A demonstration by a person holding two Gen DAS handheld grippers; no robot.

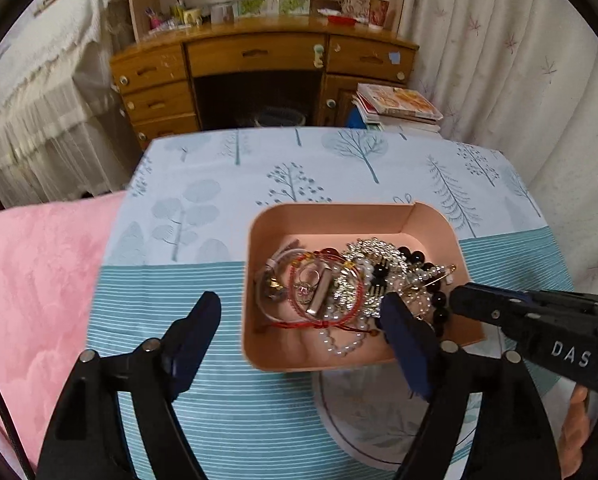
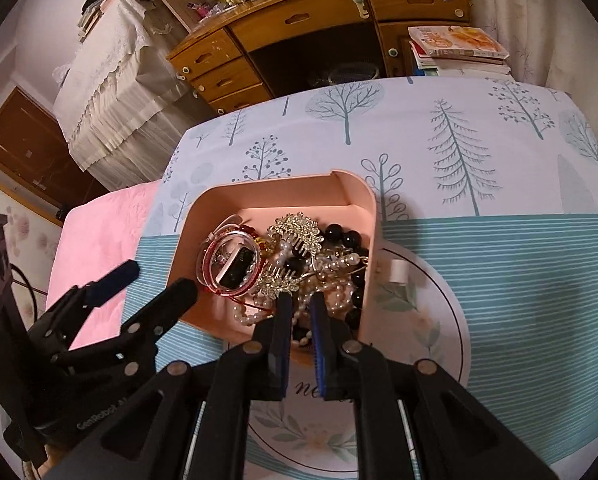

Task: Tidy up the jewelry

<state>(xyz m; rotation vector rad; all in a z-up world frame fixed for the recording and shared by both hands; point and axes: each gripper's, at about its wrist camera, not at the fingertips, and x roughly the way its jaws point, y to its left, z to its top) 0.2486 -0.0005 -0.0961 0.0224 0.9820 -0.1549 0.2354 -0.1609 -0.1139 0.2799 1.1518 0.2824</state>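
A pink box (image 1: 259, 236) (image 2: 203, 208) on the table holds a tangle of jewelry: a red cord bracelet (image 1: 331, 322), pearl strands (image 1: 339, 344) (image 2: 247, 314), black beads (image 1: 439, 304) (image 2: 343, 238), rhinestone combs (image 1: 363, 252) (image 2: 299, 228), a silver clip (image 1: 319, 292). My left gripper (image 1: 303, 320) is open, with its fingers straddling the box's near left corner. My right gripper (image 2: 301, 306) (image 1: 459, 296) is nearly shut over the box's near edge, its tips among pearl strands; I cannot tell if it grips any.
The box sits partly on a round floral mat (image 2: 427, 320) (image 1: 379, 420), on a tree-print tablecloth (image 1: 299, 168). A small white item (image 2: 398, 270) lies on the mat right of the box. A pink blanket (image 1: 31, 280) lies left. A wooden desk (image 1: 259, 68) stands behind.
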